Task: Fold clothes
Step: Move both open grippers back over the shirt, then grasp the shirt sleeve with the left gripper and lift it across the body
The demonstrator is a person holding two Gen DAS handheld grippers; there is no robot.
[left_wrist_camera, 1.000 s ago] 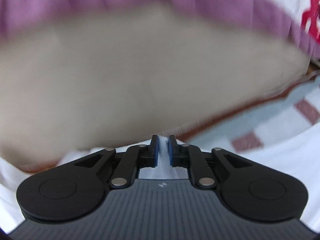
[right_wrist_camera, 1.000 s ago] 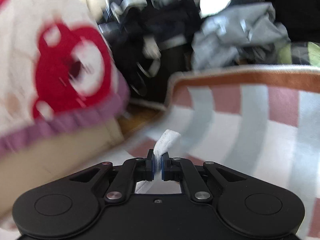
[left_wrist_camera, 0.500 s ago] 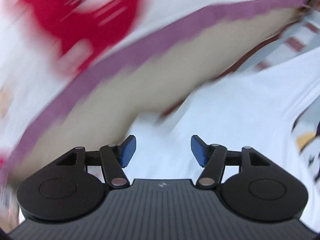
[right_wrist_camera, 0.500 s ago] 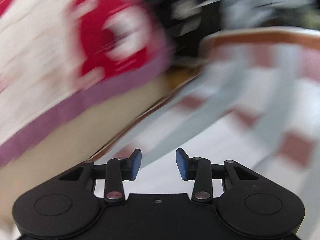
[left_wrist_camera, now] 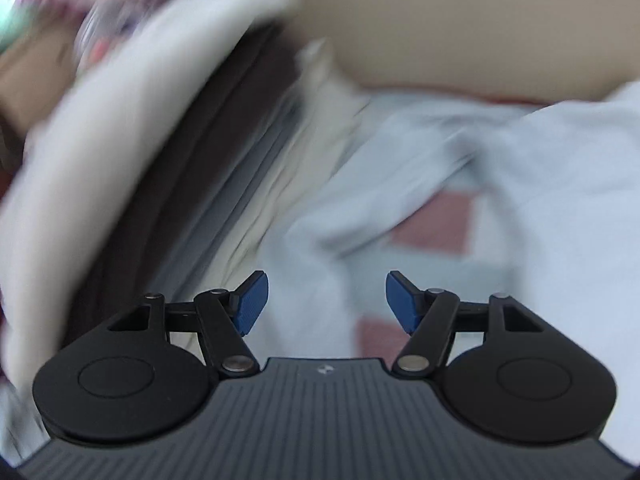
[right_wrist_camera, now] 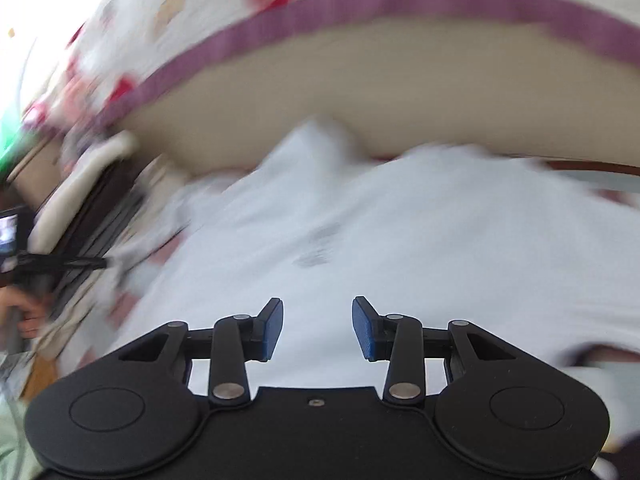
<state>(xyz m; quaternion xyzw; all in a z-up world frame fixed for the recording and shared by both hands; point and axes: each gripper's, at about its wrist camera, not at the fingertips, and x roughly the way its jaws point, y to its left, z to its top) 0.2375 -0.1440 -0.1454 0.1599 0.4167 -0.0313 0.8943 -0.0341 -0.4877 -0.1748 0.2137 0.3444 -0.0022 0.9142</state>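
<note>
A white garment [left_wrist_camera: 540, 168] lies crumpled on a red and pale blue checked sheet [left_wrist_camera: 436, 220]. In the right wrist view the same white garment [right_wrist_camera: 400, 240] fills the middle. My left gripper [left_wrist_camera: 327, 300] hovers over its left edge. Its jaws are opening and nothing is between them. My right gripper [right_wrist_camera: 318, 328] is open above the cloth, its pads clear of it. Both views are blurred by motion.
A stack of folded clothes [left_wrist_camera: 160, 184], white, dark brown, grey and cream, stands at the left, and shows as a smaller stack [right_wrist_camera: 92, 208] in the right wrist view. Behind is a beige surface [right_wrist_camera: 360, 100] under a red-printed blanket [right_wrist_camera: 360, 0] with a purple edge. A hand [right_wrist_camera: 24, 312] shows at the left edge.
Both grippers were shut on white cloth a second ago. Both have let go, opened, and swung fast across to face the white garment and the stack.
</note>
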